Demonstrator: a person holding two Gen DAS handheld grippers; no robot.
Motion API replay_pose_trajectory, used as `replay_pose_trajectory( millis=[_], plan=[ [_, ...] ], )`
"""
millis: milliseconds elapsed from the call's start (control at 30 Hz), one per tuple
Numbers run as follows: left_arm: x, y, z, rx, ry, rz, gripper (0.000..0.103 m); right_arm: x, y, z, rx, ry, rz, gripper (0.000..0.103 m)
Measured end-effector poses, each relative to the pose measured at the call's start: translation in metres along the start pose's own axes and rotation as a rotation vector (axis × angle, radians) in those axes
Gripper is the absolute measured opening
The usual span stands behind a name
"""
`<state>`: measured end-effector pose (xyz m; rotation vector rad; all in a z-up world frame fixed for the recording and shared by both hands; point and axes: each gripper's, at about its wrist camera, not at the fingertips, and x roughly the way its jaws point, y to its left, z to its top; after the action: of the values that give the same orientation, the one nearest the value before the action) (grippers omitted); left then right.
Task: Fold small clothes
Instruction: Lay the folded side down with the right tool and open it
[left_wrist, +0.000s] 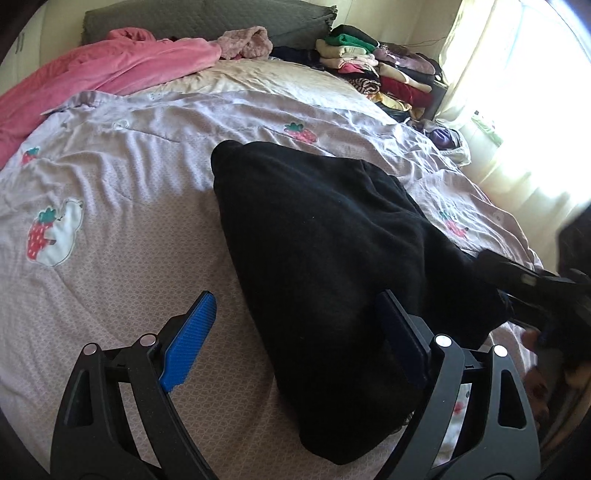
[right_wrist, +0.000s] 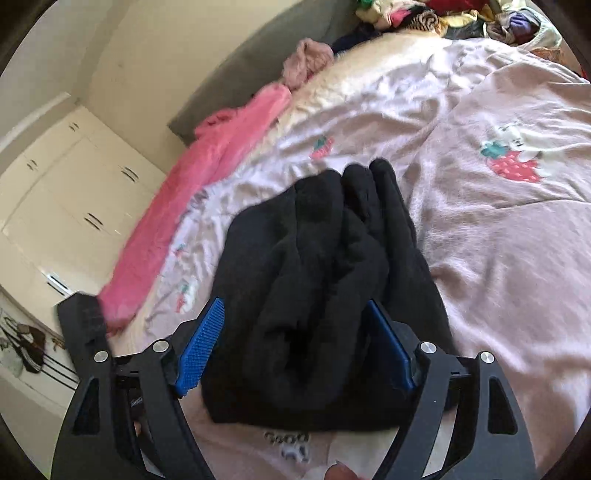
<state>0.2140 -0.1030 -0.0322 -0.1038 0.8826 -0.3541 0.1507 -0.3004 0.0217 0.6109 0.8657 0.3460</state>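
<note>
Bed: wide bed under a pale lilac strawberry-print quilt
On it: crumpled black fleece garment, pink fleece blanket, stack of folded clothes

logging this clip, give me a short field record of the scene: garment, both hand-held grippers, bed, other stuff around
garment: black garment, bunched, lying on the bed
surface: lilac quilt with strawberry prints
left hand-held gripper: jaws open, one blue pad over bare quilt, the other at the garment's edge
right hand-held gripper: jaws apart, garment folds between the pads; grip cannot be confirmed
nearby: pink blanket along the far side
background: stack of folded clothes by the curtained window
</note>
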Motion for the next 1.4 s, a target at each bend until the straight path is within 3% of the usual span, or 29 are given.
replay_pose_trajectory(
  millis=[33, 167, 267, 333, 700, 767, 933, 1233, 1400],
  plan=[
    [0.000, 0.000, 0.000, 0.000, 0.001, -0.003, 0.080, 0.005, 0.002, 0.002, -0.010, -0.002, -0.006, 0.075],
    [-0.001, -0.001, -0.001, 0.011, -0.007, -0.001, 0.080, 0.012, 0.015, 0.003, -0.081, -0.004, -0.025, 0.042],
    [-0.003, -0.003, -0.001, 0.014, -0.014, 0.001, 0.080, 0.011, 0.011, 0.003, -0.088, -0.032, -0.026, 0.025],
    [-0.004, -0.003, -0.001, 0.009, -0.015, -0.005, 0.080, 0.008, 0.004, 0.003, -0.061, -0.055, -0.003, 0.021],
    [-0.020, -0.008, 0.002, 0.003, -0.036, -0.045, 0.080, -0.028, 0.018, 0.007, -0.168, -0.173, 0.038, 0.017],
    [-0.019, -0.013, 0.002, 0.017, -0.028, -0.056, 0.080, -0.030, 0.014, 0.006, -0.172, -0.182, -0.002, 0.017],
    [-0.007, -0.019, -0.007, 0.033, 0.018, -0.053, 0.081, -0.011, -0.022, 0.001, -0.062, -0.081, -0.099, 0.017],
    [-0.006, -0.018, -0.011, 0.037, 0.019, -0.064, 0.081, -0.018, -0.006, -0.012, -0.170, -0.136, -0.211, 0.015],
    [0.005, -0.016, -0.015, 0.028, 0.052, -0.072, 0.082, -0.001, -0.014, -0.016, -0.185, -0.067, -0.261, 0.015]
  ],
)
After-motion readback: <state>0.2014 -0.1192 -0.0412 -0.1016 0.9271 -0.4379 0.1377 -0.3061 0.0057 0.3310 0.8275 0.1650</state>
